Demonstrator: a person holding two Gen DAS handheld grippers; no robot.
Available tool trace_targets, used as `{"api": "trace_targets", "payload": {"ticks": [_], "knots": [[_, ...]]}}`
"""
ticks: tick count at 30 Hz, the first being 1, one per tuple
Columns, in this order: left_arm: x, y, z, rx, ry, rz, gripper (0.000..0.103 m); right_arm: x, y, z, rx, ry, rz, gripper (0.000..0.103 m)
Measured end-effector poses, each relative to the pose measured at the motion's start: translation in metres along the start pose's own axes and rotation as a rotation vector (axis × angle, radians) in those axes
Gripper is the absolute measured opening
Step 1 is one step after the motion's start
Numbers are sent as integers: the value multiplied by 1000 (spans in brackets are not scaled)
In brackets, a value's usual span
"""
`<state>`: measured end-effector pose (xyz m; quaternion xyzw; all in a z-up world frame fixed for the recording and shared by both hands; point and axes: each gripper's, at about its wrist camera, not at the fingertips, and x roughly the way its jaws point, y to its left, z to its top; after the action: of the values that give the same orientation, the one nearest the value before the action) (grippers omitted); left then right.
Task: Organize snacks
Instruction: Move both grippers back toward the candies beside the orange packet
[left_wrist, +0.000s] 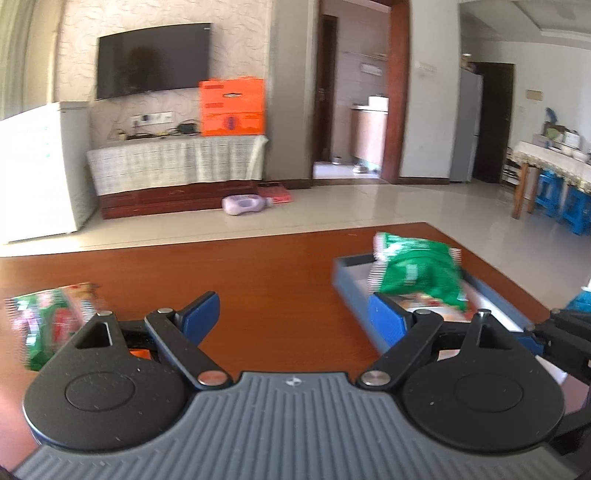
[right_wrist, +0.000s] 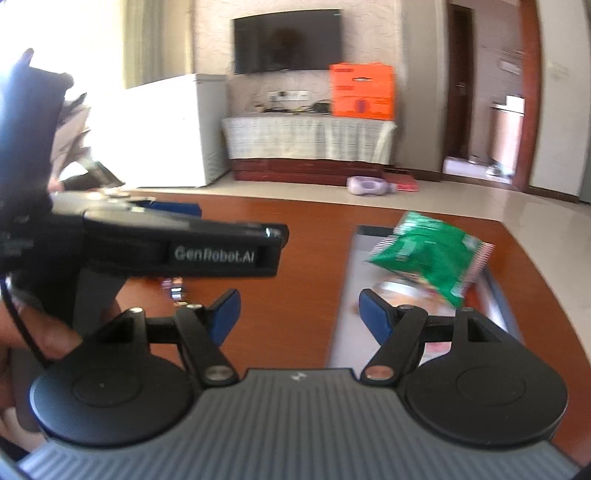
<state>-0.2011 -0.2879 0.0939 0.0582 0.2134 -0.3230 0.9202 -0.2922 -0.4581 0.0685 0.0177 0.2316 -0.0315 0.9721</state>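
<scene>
Green snack bag (left_wrist: 419, 271) over tray (left_wrist: 351, 286)

We identify the location as a home living room: a wall-mounted television (left_wrist: 153, 59) hangs above a cloth-draped cabinet (left_wrist: 177, 162) (an orange box (left_wrist: 232, 107) sits at its right end), beside a white freezer (left_wrist: 40, 170), tiled floor (left_wrist: 332, 206) and dining table (left_wrist: 554, 162).

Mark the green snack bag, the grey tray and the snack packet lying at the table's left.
green snack bag (left_wrist: 417, 271), left wrist view, middle of bag.
grey tray (left_wrist: 349, 286), left wrist view, left wall.
snack packet (left_wrist: 51, 321), left wrist view, middle of wrapper.
</scene>
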Motion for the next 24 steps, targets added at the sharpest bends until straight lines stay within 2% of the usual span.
{"api": "trace_targets", "payload": {"ticks": [7,11,16,24], "knots": [[-19,79,-9,-29,31,118,90,32,49,3,-77,44,113,72],[-30,119,-20,-50,54,162,90,50,68,3,-99,68,140,71],[-40,152,-41,-49,85,182,90,67,85,4,-106,91,153,71],[-33,178,-68,-88,133,135,89,82,95,4,-118,117,158,70]]}}
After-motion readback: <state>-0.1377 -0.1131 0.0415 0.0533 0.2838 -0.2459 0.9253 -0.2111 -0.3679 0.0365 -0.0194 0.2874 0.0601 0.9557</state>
